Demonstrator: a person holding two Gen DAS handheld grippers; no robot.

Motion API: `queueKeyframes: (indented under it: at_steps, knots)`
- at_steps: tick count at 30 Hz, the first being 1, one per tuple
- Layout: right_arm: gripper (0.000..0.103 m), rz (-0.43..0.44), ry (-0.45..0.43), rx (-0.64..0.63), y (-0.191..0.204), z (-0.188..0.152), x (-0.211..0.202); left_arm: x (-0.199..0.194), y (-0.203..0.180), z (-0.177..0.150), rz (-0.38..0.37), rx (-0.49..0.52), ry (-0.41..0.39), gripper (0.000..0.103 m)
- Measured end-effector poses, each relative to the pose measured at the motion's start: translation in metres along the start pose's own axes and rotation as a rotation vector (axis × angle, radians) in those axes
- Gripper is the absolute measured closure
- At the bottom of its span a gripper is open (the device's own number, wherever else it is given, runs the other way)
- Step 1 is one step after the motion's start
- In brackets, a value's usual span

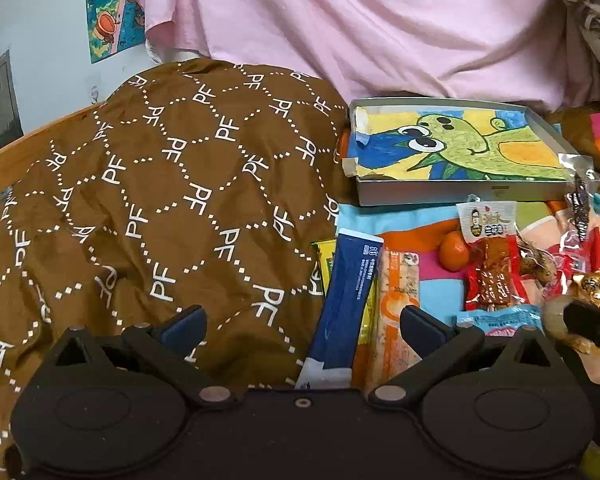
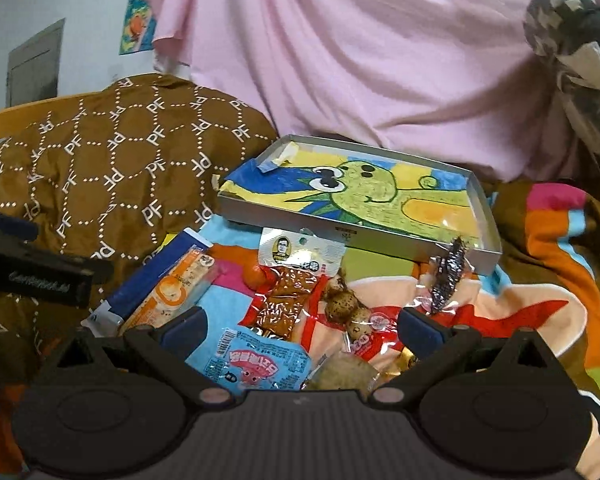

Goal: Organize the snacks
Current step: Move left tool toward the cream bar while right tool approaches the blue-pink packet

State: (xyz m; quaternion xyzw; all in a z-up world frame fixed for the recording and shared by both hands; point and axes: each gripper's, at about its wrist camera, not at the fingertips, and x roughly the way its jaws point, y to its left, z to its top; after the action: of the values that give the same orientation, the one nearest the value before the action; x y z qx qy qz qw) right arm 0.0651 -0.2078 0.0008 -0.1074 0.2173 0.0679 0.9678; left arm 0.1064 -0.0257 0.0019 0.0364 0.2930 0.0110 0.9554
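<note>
Both grippers, left (image 1: 303, 322) and right (image 2: 302, 322), hang apart and empty over my snack pile (image 2: 291, 320); nothing's sorted, I judge. Beyond sits the empty tray (image 2: 482, 204). Next: clamp the blue packet (image 2: 255, 360) squarely.

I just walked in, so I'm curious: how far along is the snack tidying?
Barely begun. Nothing looks done: the box with the dinosaur drawing holds no snacks. Nothing is in hand: both tongs, left and right, are open. Left to sort: blue packet, red jerky pack, light-blue pouch and others.
</note>
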Motion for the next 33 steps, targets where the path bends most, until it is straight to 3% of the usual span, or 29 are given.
queueKeyframes:
  at_steps: [10,13,18,25,33]
  knots:
    - [0.0,0.007,0.046,-0.033,0.002,-0.005,0.015,0.026,-0.017,0.001,-0.061,0.115,0.024,0.001]
    - [0.0,0.026,0.086,-0.075,0.004,-0.01,0.023,0.035,-0.027,0.001,-0.112,0.15,0.053,0.001]
    - [0.0,0.136,0.153,-0.238,0.012,-0.02,0.042,0.05,-0.043,0.004,-0.171,0.218,0.078,0.001]
    - [0.0,0.258,0.133,-0.355,0.008,-0.024,0.065,0.07,-0.046,0.008,-0.192,0.198,0.137,0.005]
    - [0.01,0.375,0.121,-0.357,-0.002,-0.024,0.085,0.071,-0.054,0.009,-0.218,0.224,0.146,0.014]
